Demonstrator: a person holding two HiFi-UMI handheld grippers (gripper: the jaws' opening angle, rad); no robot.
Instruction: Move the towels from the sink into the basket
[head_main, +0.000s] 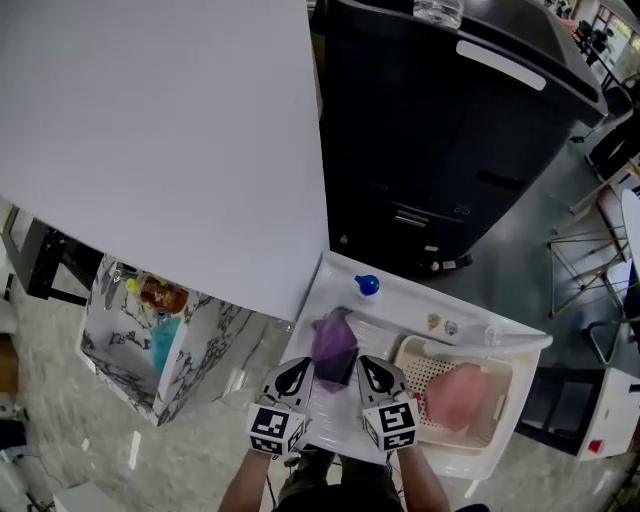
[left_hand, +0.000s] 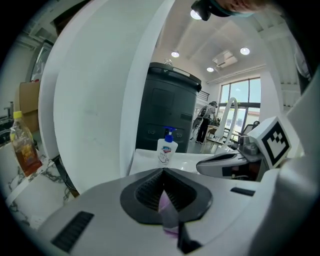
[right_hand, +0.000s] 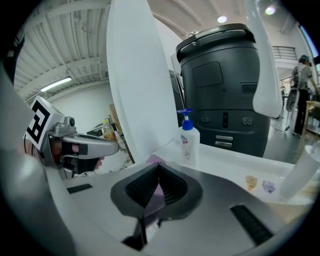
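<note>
Your left tongs (head_main: 296, 375) and right tongs (head_main: 373, 377) each pinch the purple towel (head_main: 333, 345), which hangs between them. It looks soft, light and floppy: grip bunched edges. The basket (head_main: 497, 447) sits beside the right tongs.

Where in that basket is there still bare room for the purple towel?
The basket is bare along its left side, beside the pink towel, which crowds the middle. The left gripper and right gripper both pinch the purple towel.
</note>
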